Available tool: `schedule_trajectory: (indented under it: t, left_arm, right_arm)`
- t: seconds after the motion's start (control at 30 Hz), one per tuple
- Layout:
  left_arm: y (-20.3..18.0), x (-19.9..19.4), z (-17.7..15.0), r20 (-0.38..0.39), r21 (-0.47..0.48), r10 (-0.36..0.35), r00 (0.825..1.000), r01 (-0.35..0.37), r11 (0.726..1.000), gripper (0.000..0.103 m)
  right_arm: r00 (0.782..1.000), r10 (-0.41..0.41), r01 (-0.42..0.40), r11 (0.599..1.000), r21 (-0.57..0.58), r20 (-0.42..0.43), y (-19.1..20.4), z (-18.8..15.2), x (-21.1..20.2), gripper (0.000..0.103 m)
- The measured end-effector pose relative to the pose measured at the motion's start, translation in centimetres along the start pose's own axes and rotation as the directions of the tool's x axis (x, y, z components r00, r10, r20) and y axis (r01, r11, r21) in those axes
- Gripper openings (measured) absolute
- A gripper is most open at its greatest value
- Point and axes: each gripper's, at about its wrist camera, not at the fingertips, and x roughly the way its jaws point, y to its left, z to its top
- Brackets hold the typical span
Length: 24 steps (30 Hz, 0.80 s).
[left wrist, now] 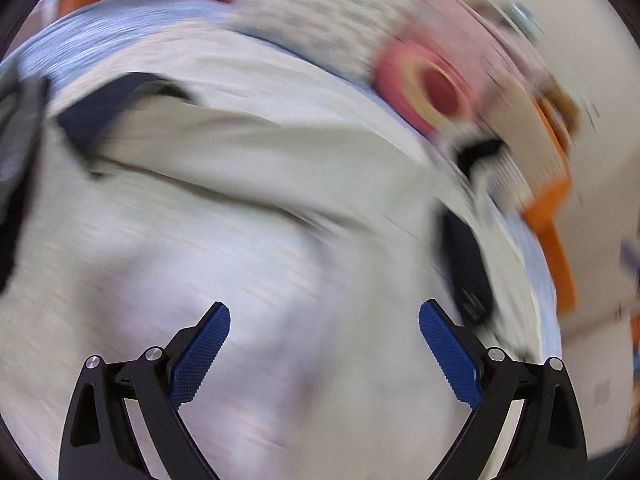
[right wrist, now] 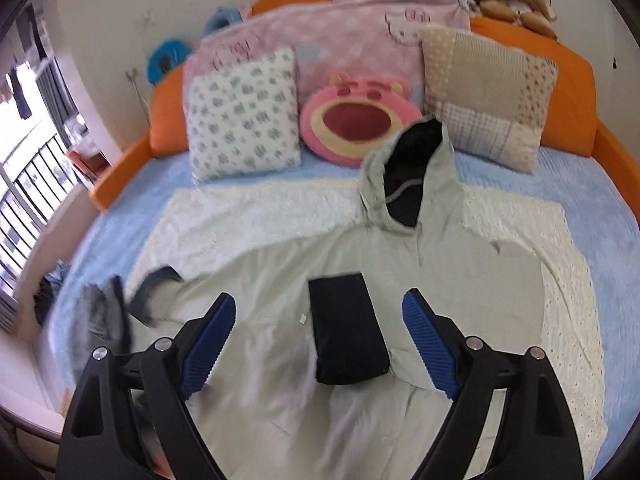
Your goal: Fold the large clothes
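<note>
Both the right gripper [right wrist: 318, 334] and left gripper [left wrist: 324, 346] gape wide, holding nothing, above the pale hooded jacket [right wrist: 320, 264] spread on the bed [right wrist: 600, 200]. Pinch the far left sleeve [right wrist: 160, 284] near its cuff (left view is blurred), then fold inward.

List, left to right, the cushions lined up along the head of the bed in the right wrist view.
White patterned pillow → pink bear cushion → beige patchwork pillow.
</note>
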Motion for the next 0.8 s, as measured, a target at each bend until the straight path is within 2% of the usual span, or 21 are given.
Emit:
schedule_trajectory:
  t: [0.07, 0.17, 0.27, 0.4, 0.53, 0.63, 0.7, 0.73, 0.77, 0.8]
  left_arm:
    - [4.7, -0.1, 2.7, 0.035, -0.069, 0.011, 0.999, -0.009, 0.998, 0.097]
    - [9.7, 0.7, 5.3, 0.06, -0.14, 0.001, 0.998, 0.008, 0.99, 0.097]
    - [12.9, 2.0, 6.9, 0.072, -0.186, 0.002, 0.997, 0.011, 0.982, 0.097]
    - [14.7, 3.8, 8.3, 0.106, -0.238, 0.032, 0.994, -0.006, 0.971, 0.097]
    - [16.1, 5.7, 9.9, 0.121, -0.284, 0.022, 0.992, 0.014, 0.959, 0.097]
    - [16.0, 6.1, 11.1, 0.16, -0.265, 0.032, 0.987, 0.011, 0.964, 0.096]
    - [15.7, 6.3, 11.5, 0.172, -0.262, 0.049, 0.984, -0.003, 0.965, 0.09]
    - [15.5, 6.2, 11.6, 0.181, -0.265, 0.065, 0.981, -0.015, 0.964, 0.074]
    - [15.4, 6.2, 11.7, 0.184, -0.268, 0.074, 0.98, -0.023, 0.963, 0.065]
    - [15.3, 6.2, 11.8, 0.18, -0.275, 0.078, 0.981, -0.026, 0.961, 0.06]
  right_arm:
    - [0.999, 0.015, -0.015, 1.0, 0.007, -0.038, 0.3, -1.4, 2.6, 0.085]
    - [0.995, 0.044, -0.043, 0.999, 0.007, -0.086, 1.3, -3.3, 5.9, 0.085]
    - [0.993, 0.055, -0.058, 0.998, -0.025, -0.109, 2.8, -5.1, 8.5, 0.085]
    - [0.993, 0.065, -0.074, 0.993, -0.092, -0.099, 4.9, -7.4, 11.0, 0.085]
    - [0.998, 0.017, -0.026, 0.988, -0.154, -0.059, 5.6, -9.3, 12.2, 0.085]
    - [1.0, -0.008, 0.004, 0.989, -0.146, -0.023, 4.8, -10.7, 12.6, 0.085]
    - [1.0, -0.012, 0.012, 0.991, -0.132, 0.001, 4.2, -11.0, 12.8, 0.084]
    - [1.0, -0.008, 0.01, 0.992, -0.129, 0.016, 4.0, -11.2, 12.9, 0.084]
    - [1.0, -0.001, 0.005, 0.991, -0.134, 0.03, 3.8, -11.4, 13.1, 0.084]
    - [0.999, -0.005, 0.011, 0.991, -0.137, 0.045, 3.7, -11.6, 13.3, 0.069]
